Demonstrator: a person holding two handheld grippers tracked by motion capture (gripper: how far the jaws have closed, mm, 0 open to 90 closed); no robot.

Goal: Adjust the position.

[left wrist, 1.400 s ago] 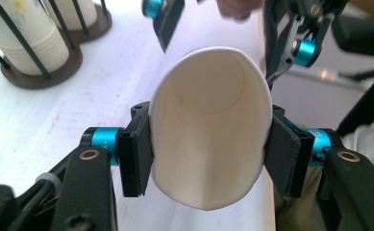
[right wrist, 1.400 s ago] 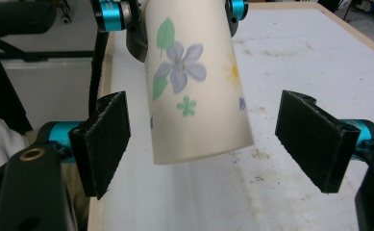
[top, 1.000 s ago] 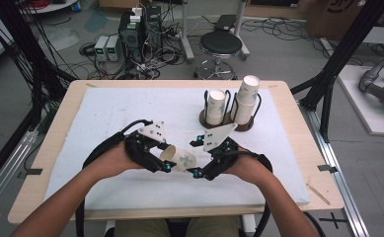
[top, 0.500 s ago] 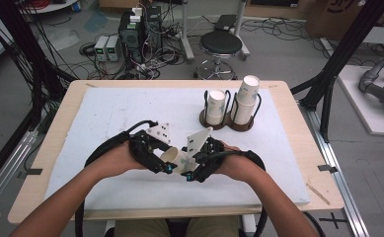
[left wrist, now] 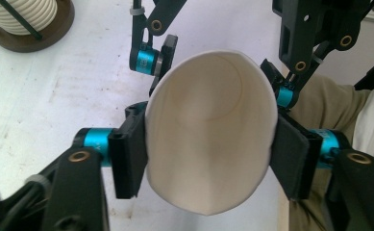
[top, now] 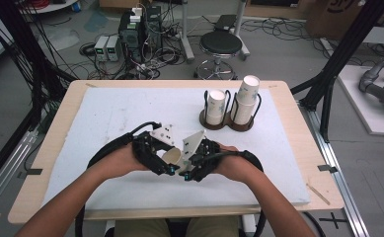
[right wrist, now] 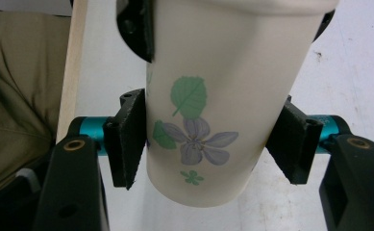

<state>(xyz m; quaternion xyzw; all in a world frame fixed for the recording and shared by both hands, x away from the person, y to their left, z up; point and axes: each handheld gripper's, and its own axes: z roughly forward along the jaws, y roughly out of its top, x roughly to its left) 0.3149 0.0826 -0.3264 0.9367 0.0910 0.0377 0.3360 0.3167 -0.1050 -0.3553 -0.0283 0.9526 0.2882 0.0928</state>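
Observation:
A white paper cup point(top: 172, 157) with a flower print lies level between the two hands, low over the white mat point(top: 110, 113). My left gripper point(top: 164, 165) holds the cup point(left wrist: 211, 139) at its mouth. The left jaws have just been opening, but both pads point(left wrist: 129, 154) still touch the rim, which is squeezed oval. My right gripper point(top: 187, 169) is shut on the cup point(right wrist: 213, 96) near its bottom, one pad point(right wrist: 127, 144) on each side of the printed wall.
A dark double holder point(top: 227, 124) stands at the mat's far right with a short stack of cups point(top: 215, 106) and a taller one point(top: 247, 98). The table's wooden edge point(top: 179, 213) runs just before the person's lap. A stool and cables lie beyond the table.
The right hand has come in leftward to meet the left one, and its jaws have closed on the cup's lower end. The left hand has stayed where it was.

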